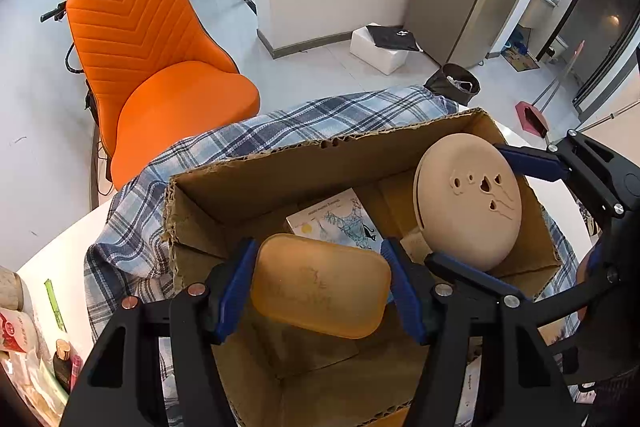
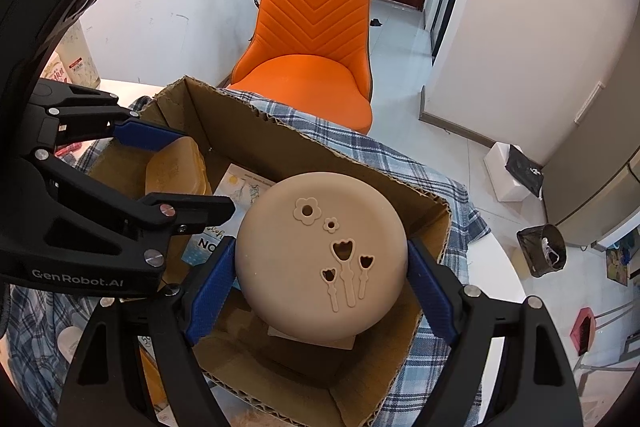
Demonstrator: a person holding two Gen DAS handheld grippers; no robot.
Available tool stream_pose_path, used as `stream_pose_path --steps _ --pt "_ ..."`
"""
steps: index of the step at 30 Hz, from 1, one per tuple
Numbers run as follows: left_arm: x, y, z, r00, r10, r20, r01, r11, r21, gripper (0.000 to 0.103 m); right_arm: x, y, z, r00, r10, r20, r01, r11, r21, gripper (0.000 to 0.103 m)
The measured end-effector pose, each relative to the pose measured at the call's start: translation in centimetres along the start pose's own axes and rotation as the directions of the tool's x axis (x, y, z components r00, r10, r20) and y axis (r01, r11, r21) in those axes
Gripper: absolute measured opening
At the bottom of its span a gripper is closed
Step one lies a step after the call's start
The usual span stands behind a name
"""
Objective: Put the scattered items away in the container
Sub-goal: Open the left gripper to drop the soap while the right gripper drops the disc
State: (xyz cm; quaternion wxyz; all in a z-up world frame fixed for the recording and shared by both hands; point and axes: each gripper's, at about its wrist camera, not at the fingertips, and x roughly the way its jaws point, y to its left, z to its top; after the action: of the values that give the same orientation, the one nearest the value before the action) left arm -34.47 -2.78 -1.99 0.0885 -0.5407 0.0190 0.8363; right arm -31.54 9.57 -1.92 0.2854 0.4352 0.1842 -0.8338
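My left gripper (image 1: pixel 320 287) is shut on an amber rounded plastic case (image 1: pixel 320 285) and holds it over the open cardboard box (image 1: pixel 280 163). My right gripper (image 2: pixel 320 281) is shut on a beige round disc with flower cut-outs (image 2: pixel 320 259), also over the box (image 2: pixel 224 115). The disc (image 1: pixel 466 201) and right gripper show at the right of the left wrist view. The amber case (image 2: pixel 176 171) and left gripper show at the left of the right wrist view. An illustrated booklet (image 1: pixel 340 221) lies on the box floor.
The box stands on a blue plaid cloth (image 1: pixel 280 127) on a white table (image 1: pixel 60 247). An orange chair (image 1: pixel 160 67) is behind the table. Bottles and packets (image 1: pixel 28 347) sit at the table's left. A bin (image 2: pixel 542 251) stands on the floor.
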Motion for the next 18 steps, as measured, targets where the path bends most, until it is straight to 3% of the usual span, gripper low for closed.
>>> stream_pose_path --steps 18 --pt "0.15 0.03 0.31 1.0 -0.001 0.021 0.001 1.0 -0.023 0.066 0.33 0.61 -0.19 1.0 -0.028 -0.009 0.028 0.999 -0.038 0.082"
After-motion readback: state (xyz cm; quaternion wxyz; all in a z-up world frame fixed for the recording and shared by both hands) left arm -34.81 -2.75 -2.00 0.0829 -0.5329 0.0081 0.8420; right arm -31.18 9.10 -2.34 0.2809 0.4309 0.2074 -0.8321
